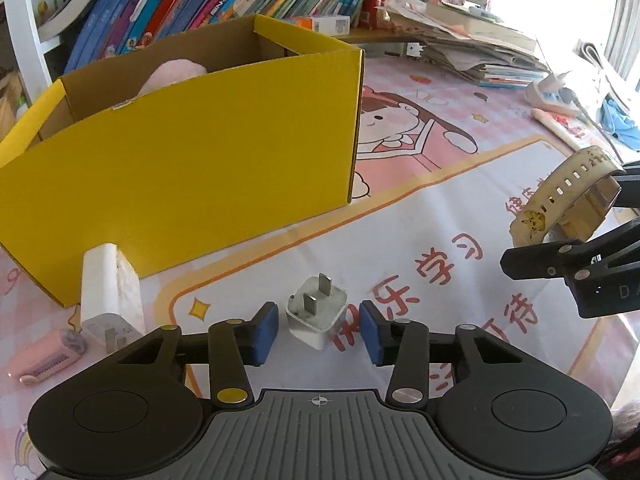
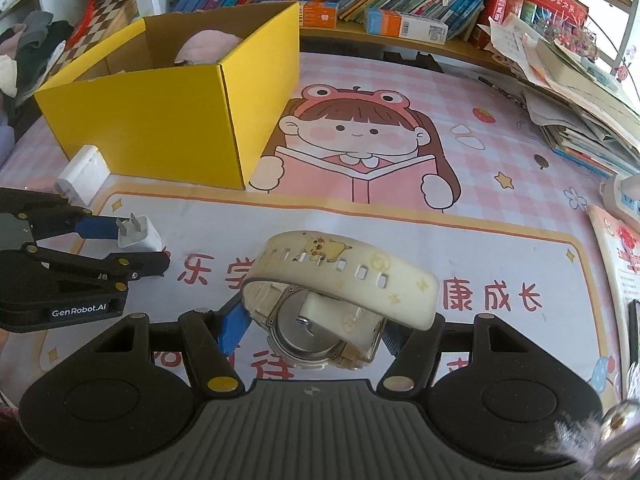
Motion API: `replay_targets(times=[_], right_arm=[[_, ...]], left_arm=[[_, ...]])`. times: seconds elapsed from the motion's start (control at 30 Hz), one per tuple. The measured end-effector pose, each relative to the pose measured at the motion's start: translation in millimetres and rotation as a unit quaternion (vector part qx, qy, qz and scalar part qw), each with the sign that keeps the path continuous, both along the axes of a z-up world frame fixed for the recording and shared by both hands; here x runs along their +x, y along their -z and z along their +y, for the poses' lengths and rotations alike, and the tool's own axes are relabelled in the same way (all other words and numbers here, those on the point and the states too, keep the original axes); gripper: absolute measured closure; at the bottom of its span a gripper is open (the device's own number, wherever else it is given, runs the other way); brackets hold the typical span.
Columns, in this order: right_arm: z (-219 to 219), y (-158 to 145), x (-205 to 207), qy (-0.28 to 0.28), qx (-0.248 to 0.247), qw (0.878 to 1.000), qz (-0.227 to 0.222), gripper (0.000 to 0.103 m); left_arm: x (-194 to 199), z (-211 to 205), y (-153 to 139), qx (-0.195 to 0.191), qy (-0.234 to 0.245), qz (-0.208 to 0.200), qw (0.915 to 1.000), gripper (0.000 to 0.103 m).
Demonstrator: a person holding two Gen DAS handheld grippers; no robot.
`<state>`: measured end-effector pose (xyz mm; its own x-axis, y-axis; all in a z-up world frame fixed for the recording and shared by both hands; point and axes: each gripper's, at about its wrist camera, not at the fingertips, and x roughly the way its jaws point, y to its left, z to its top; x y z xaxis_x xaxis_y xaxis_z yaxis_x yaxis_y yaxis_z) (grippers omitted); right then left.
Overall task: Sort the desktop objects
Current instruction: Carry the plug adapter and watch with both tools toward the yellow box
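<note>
While the left gripper [image 1: 319, 330] sat low over the desk mat [image 1: 460, 208] with its blue pads spread wide on either side of a small white plug adapter [image 1: 316, 316], neither pad touched it. The right gripper [image 2: 314, 330] was clamped on a cream watch [image 2: 340, 292] and held it above the mat. A yellow box [image 1: 192, 160] stood behind, a larger white charger [image 1: 110, 296] against its front.

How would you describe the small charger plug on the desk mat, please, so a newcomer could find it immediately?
Find the yellow box; in front of it, on the white part of the mat, lies the small plug between the open left tongs. Unlike the bigger white charger by the box, it is a small cube with prongs up.
</note>
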<state>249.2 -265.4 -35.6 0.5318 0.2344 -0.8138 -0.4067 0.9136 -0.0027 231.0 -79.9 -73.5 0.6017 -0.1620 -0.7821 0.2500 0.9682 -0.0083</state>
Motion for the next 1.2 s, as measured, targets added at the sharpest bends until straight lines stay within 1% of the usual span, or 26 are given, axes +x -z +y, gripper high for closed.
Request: replay_targets(times=[0.1, 0.27, 0.4, 0.57, 0.7, 0.83, 1.03, 1.2], right_arm=[[2.1, 0.2, 0.6, -0.004, 0.001, 1.0, 0.0, 0.04], [9.4, -0.3, 3.2, -0.017, 0.006, 1.0, 0.0, 0.04], [15.6, -2.6, 7.3, -0.022, 0.018, 1.0, 0.002, 0.04], [20.9, -11.9, 13.7, -0.022, 0.042, 0.999, 0.002, 0.04], [24.2, -24.8, 16.6, -0.021, 0.063, 0.998, -0.007, 0.04], [29.3, -38.1, 16.2, -0.028, 0.079, 0.996, -0.018, 0.04], [40.6, -63.0, 16.2, -0.049, 0.102, 0.993, -0.045, 0.04], [55.4, -86.7, 23.8, -0.081, 0.111, 0.988, -0.075, 0.04]], left_arm=[[-0.3, 3.7, -0.6, -0.002, -0.004, 0.0, 1.0, 0.073], [-2.6, 10.5, -1.2, -0.009, -0.009, 0.005, 0.9999, 0.074], [-9.4, 19.7, -9.0, -0.016, -0.018, -0.001, 0.9997, 0.074], [-22.9, 33.8, -28.1, -0.024, -0.03, -0.026, 0.9989, 0.074], [-33.6, 40.4, -47.3, -0.013, -0.032, -0.06, 0.9976, 0.074], [-40.9, 46.8, -66.2, -0.012, -0.038, -0.088, 0.9953, 0.074], [-47.2, 57.8, -93.3, -0.012, -0.049, -0.125, 0.9909, 0.074], [-43.1, 68.6, -116.1, -0.007, -0.06, -0.157, 0.9858, 0.074]])
